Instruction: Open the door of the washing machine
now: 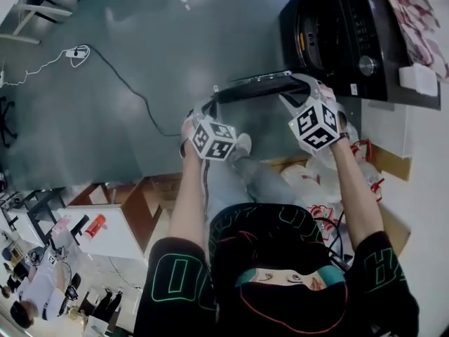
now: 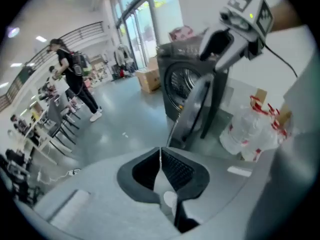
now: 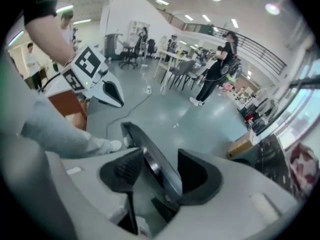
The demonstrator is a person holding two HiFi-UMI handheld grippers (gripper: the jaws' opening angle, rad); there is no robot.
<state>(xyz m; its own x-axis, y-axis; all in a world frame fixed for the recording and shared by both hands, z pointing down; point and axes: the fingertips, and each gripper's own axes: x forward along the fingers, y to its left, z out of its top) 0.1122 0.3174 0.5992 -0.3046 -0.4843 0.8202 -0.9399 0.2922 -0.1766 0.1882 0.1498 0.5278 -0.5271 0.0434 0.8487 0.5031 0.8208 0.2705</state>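
Note:
The black washing machine [image 1: 337, 34] stands at the top right of the head view. Its door [image 1: 256, 86] hangs swung out to the left, seen edge-on. My right gripper [image 1: 298, 90] straddles the door's edge; in the right gripper view the door [image 3: 134, 134] runs between the wide-apart jaws of that gripper [image 3: 160, 156], with a gap at the right pad. My left gripper [image 1: 205, 106] hovers just off the door's left end, shut on nothing. In the left gripper view its pads meet [image 2: 160, 151], and the door [image 2: 192, 116] and the right gripper [image 2: 210, 74] lie ahead.
White plastic bags with red print [image 1: 330, 170] and a cardboard box [image 1: 389, 163] sit beside the machine, by the right arm. A black cable [image 1: 119, 76] crosses the grey floor. A patterned cloth [image 1: 414, 12] lies on the machine. People [image 2: 75, 79] walk in the background.

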